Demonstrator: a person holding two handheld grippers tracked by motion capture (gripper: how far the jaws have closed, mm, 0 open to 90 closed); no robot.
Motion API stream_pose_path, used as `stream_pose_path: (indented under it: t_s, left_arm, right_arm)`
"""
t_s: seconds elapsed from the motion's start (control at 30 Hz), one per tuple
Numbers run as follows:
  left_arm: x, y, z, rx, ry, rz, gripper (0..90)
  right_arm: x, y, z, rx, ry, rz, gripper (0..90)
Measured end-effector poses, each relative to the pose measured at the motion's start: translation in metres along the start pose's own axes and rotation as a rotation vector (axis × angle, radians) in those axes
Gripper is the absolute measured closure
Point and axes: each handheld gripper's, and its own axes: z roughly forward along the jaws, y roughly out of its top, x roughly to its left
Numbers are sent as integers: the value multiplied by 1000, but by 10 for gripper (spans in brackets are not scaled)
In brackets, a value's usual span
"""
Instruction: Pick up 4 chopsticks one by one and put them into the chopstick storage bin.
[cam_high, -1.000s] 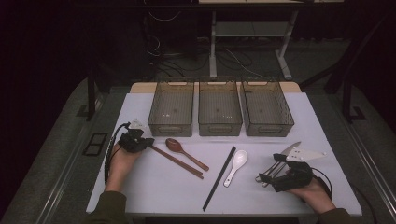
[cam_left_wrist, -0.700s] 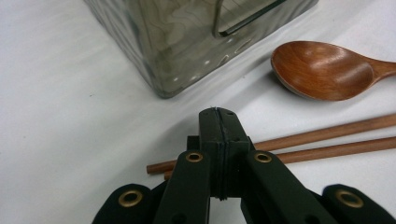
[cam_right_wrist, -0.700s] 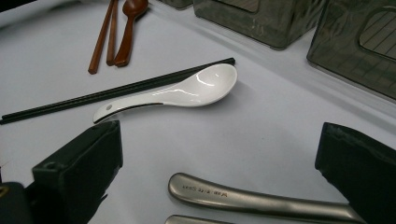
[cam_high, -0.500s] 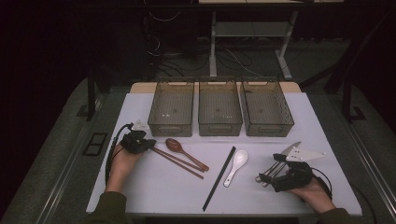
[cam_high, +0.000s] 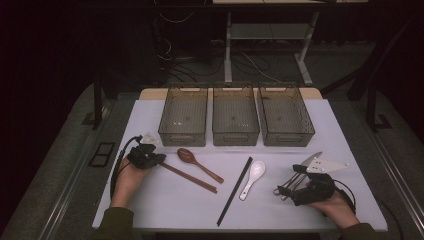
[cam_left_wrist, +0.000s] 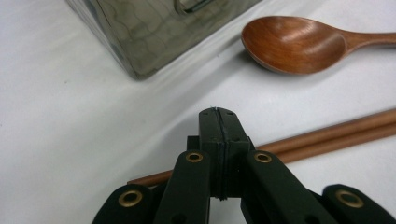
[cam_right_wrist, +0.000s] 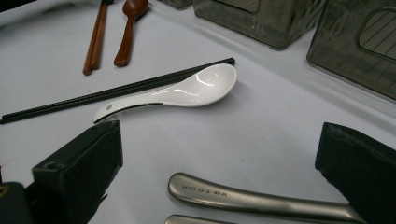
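My left gripper (cam_high: 159, 159) (cam_left_wrist: 218, 116) is shut, its jaws pressed flat together just over the near end of a pair of brown chopsticks (cam_high: 189, 178) (cam_left_wrist: 327, 137); nothing shows between the jaws. A wooden spoon (cam_high: 190, 157) (cam_left_wrist: 299, 44) lies just beyond it. My right gripper (cam_high: 296, 185) (cam_right_wrist: 222, 140) stands open at the right, jaws wide apart, with two metal utensil handles (cam_high: 286, 186) (cam_right_wrist: 261, 198) lying on the table between them. A white ceramic spoon (cam_high: 253, 176) (cam_right_wrist: 187, 91) and black chopsticks (cam_high: 235, 192) (cam_right_wrist: 116, 91) lie in the middle.
Three empty smoky plastic bins stand in a row at the back: left (cam_high: 182, 137), middle (cam_high: 235, 137), right (cam_high: 287, 139). The left bin's corner (cam_left_wrist: 135, 37) is close ahead of my left gripper. The white table (cam_high: 280, 220) ends close to both hands.
My left gripper has edged a little to the right, onto the end of the brown chopsticks. The right gripper and the utensils have stayed put.
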Motion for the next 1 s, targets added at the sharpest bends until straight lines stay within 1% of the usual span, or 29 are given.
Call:
stream_pose_path:
  t_s: [0.2, 0.3, 0.33, 0.4, 0.43, 0.47, 0.5, 0.57, 0.67, 0.73, 0.77, 0.8, 0.83, 0.9, 1.0]
  left_arm:
    - [-3, -4, -4, 8, -8, 5, 887]
    - [-4, -5, -4, 0, 0, 9, 886]
    - [-5, -4, -5, -4, 2, 9, 868]
    - [-8, -2, -6, -21, -8, 29, 823]
    - [-11, -1, -7, -36, -18, 38, 805]
    - [-13, 0, -8, -42, -26, 38, 785]
    - [-17, 2, -9, -53, -47, 39, 761]
    - [-24, 5, -11, -69, -85, 61, 704]
    - [-37, 10, -14, -93, -147, 84, 602]
    - [-44, 12, -14, -100, -181, 104, 559]
    - [-44, 12, -14, -100, -181, 104, 539]
    - [-48, 14, -14, -106, -196, 115, 516]
    - [-56, 16, -14, -117, -232, 128, 499]
    - [-63, 18, -13, -123, -267, 140, 467]
    - [-77, 21, -12, -122, -312, 173, 423]
  right_arm:
    - [0, 0, 0, 0, 0, 2, 7]
    - [0, 0, 0, 0, 0, 0, 7]
    - [0, 0, 0, 0, 0, 0, 7]
    - [0, 0, 0, 1, 1, 0, 7]
    - [0, 0, 0, 2, 1, 0, 7]
    - [0, 0, 0, 2, 2, 0, 7]
    - [0, 0, 0, 2, 2, 0, 7]
    - [0, 0, 0, 1, 2, -2, 7]
    - [0, 0, 0, 2, 3, 0, 7]
    - [0, 0, 0, 3, 4, 0, 7]
    - [0, 0, 0, 3, 4, 0, 7]
    - [0, 0, 0, 3, 5, -1, 7]
    - [0, 0, 0, 3, 5, -1, 7]
    - [0, 0, 0, 3, 7, -2, 7]
    - [0, 0, 0, 3, 7, -1, 7]
